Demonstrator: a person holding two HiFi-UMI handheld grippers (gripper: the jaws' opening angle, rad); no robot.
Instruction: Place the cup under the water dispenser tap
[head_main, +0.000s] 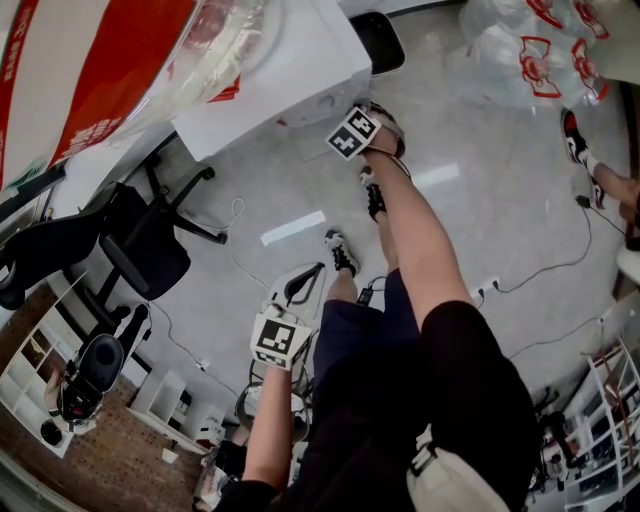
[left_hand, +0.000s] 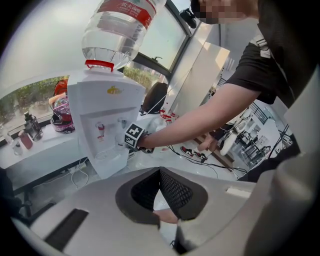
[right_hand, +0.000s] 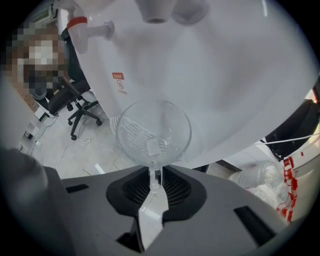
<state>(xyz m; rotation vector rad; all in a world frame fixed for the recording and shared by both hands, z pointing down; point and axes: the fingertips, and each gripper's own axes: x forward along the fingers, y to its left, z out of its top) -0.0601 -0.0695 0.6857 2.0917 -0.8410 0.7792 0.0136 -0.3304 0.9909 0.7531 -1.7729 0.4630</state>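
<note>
Right gripper (right_hand: 154, 172) slack around the cup (right_hand: 155, 125) wall, left gripper (left_hand: 160, 172) closed empty; I might drag it off the drip tray (left_hand: 107, 156) edge.

Head view: camera mounted above both tongs, facing steeply down at the floor (head_main: 480, 200). The left gripper (head_main: 290, 320) sits nearer the lens. The right gripper (head_main: 350, 130) is farther off, against the water dispenser (head_main: 290, 70).

Left gripper view: camera behind its own jaws, facing the water dispenser front from well back, with the right gripper in frame.

Right gripper view: camera behind its own jaws, close under the water dispenser front.

All three views share the water dispenser.
</note>
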